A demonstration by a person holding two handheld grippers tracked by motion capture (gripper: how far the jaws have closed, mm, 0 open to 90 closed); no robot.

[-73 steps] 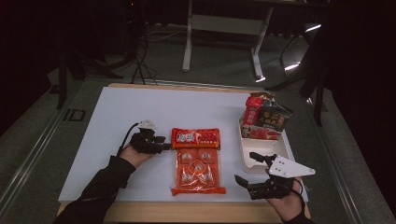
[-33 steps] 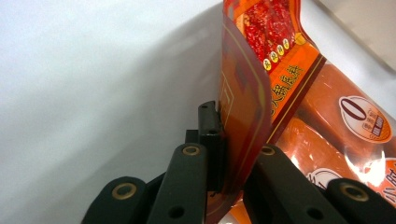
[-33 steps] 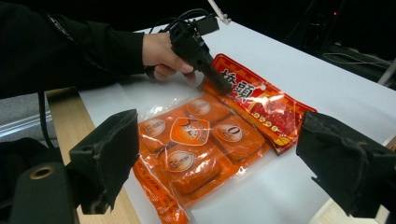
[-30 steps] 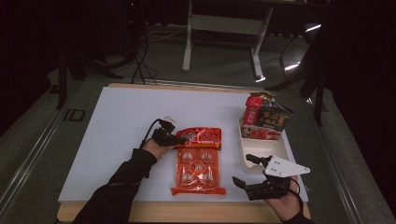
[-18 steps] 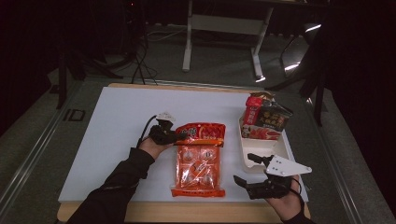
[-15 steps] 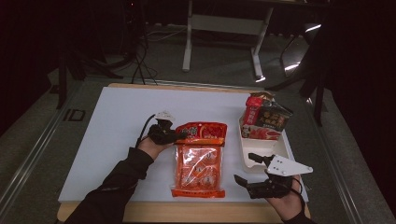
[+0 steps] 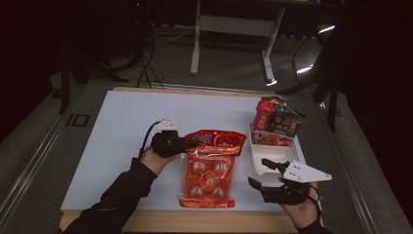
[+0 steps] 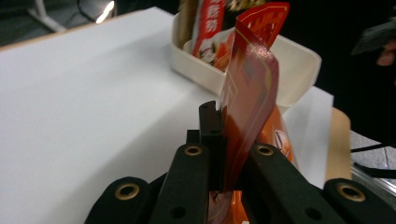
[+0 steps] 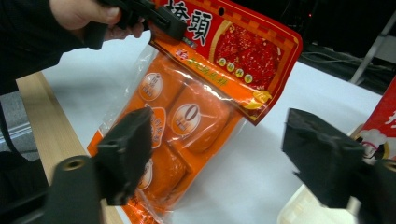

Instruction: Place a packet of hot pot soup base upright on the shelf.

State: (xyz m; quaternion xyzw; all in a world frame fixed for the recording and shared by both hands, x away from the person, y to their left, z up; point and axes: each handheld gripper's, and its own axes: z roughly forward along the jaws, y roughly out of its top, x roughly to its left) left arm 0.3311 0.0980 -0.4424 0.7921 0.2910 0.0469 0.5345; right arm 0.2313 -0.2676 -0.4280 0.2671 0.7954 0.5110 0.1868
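left claw clamped, right claw agape, empty

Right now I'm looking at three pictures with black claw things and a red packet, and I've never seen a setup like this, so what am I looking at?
A person sits at a white table with a hand-held gripper in each hand, a tool with two black jaws. One picture looks down from above; the other two come from cameras riding on each gripper. The left hand-held gripper is shut on the top edge of a red snack bag, lifting that end while the bottom lies on the table. The right hand-held gripper is open with nothing between its jaws, which have just been closing a little. Beside it stands a cream tray holding more packets.
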